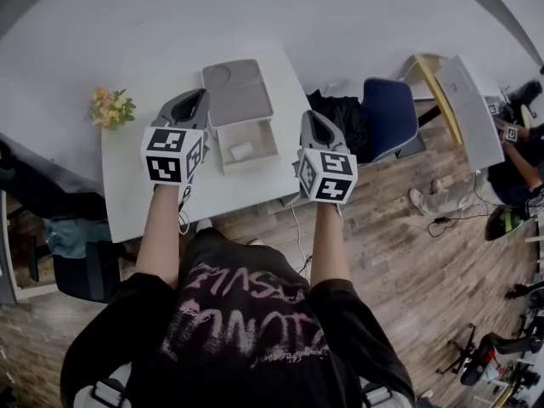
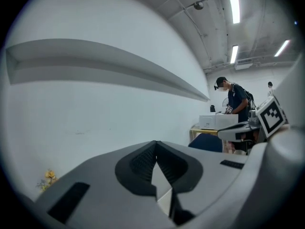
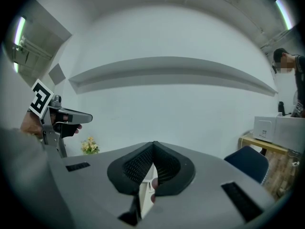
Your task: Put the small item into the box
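Small white item (image 1: 240,150) inside open box (image 1: 220,148) on desk (image 1: 136,185), shirt lettering unreadable, left gripper (image 1: 201,95) fingers closed, empty, right gripper (image 1: 308,116) fingers closed, empty, both flanking box.

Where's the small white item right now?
In the head view, the small white item lies inside the open box on the table, right of centre, the lid just beyond.

Both arms reach forward, left claw (image 1: 198,97) and right claw (image 1: 308,116) closed and empty.
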Action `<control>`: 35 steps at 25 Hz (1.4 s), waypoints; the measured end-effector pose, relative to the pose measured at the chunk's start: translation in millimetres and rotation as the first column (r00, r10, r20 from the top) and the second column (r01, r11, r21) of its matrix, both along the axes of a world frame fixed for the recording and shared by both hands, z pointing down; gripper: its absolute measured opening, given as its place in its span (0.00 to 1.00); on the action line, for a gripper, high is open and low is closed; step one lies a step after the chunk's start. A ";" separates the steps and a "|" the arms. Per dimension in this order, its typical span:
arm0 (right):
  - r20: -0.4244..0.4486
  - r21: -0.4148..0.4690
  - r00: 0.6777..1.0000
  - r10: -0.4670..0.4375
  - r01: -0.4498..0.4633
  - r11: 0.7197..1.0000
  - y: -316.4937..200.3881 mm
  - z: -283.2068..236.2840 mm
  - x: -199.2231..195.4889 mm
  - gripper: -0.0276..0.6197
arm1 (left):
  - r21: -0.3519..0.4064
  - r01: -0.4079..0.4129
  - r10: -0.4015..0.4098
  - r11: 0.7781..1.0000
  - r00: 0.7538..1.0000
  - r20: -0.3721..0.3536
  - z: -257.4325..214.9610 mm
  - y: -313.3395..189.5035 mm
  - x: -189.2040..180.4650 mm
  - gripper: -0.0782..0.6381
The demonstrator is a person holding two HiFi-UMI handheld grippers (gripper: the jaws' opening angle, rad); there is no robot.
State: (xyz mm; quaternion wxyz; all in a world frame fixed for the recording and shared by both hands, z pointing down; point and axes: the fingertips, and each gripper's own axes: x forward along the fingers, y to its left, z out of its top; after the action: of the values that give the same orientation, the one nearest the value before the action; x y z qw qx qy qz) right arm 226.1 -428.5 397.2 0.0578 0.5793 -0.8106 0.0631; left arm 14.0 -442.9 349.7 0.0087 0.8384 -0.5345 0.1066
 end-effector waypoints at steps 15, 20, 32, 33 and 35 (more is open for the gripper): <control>-0.010 0.034 1.000 0.011 -0.011 0.999 -13.3 -16.6 -0.1 0.06 | 0.032 -0.016 0.016 0.999 1.000 -0.022 -12.5 -6.0 -3.4 0.11; -0.012 0.042 1.000 0.008 -0.007 0.999 -14.8 -19.9 1.3 0.06 | 0.037 -0.010 0.011 0.999 0.999 -0.038 -15.3 -5.5 -3.6 0.11; -0.015 0.058 1.000 0.012 -0.011 0.998 -16.8 -27.6 4.7 0.06 | 0.040 -0.016 0.018 0.999 0.998 -0.057 -17.1 -2.8 0.2 0.11; -0.014 0.059 1.000 0.013 -0.012 0.998 -16.4 -27.7 5.6 0.06 | 0.041 -0.015 0.018 0.999 0.998 -0.056 -17.3 -2.5 0.6 0.11; -0.014 0.060 1.000 0.014 -0.014 0.998 -15.8 -28.1 7.0 0.06 | 0.041 -0.015 0.017 0.999 0.998 -0.054 -17.8 -2.0 0.9 0.11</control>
State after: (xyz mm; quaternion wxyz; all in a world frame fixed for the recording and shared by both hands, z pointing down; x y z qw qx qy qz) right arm 233.2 -444.3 369.1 0.0462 0.5869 -0.8076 0.0351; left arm 14.9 -444.9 332.0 0.0054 0.8452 -0.5294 0.0727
